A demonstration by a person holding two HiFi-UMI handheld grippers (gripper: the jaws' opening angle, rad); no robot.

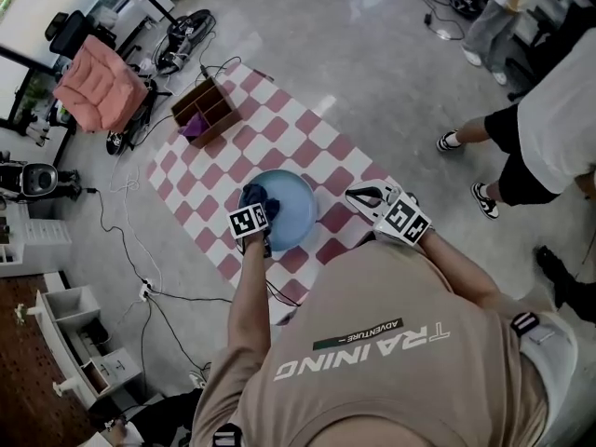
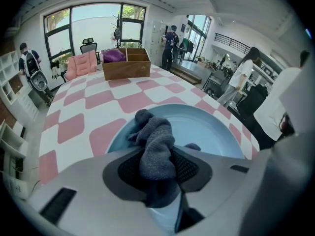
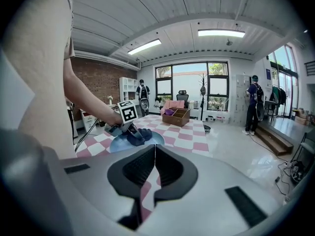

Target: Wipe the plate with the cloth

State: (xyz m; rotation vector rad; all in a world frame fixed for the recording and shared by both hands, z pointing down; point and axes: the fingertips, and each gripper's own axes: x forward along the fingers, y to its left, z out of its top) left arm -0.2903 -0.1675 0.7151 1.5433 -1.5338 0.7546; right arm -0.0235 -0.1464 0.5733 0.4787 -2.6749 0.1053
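The left tool [image 2: 157,170] is pinching the dark cloth [image 2: 155,140]. The cloth is lying on the near left part of the blue plate [image 2: 209,127]. The plate is sitting on the pink and white checked bench [image 1: 279,128]. The right tool [image 3: 154,168] is hovering near the plate, with its jaws pressed together and holding nothing.
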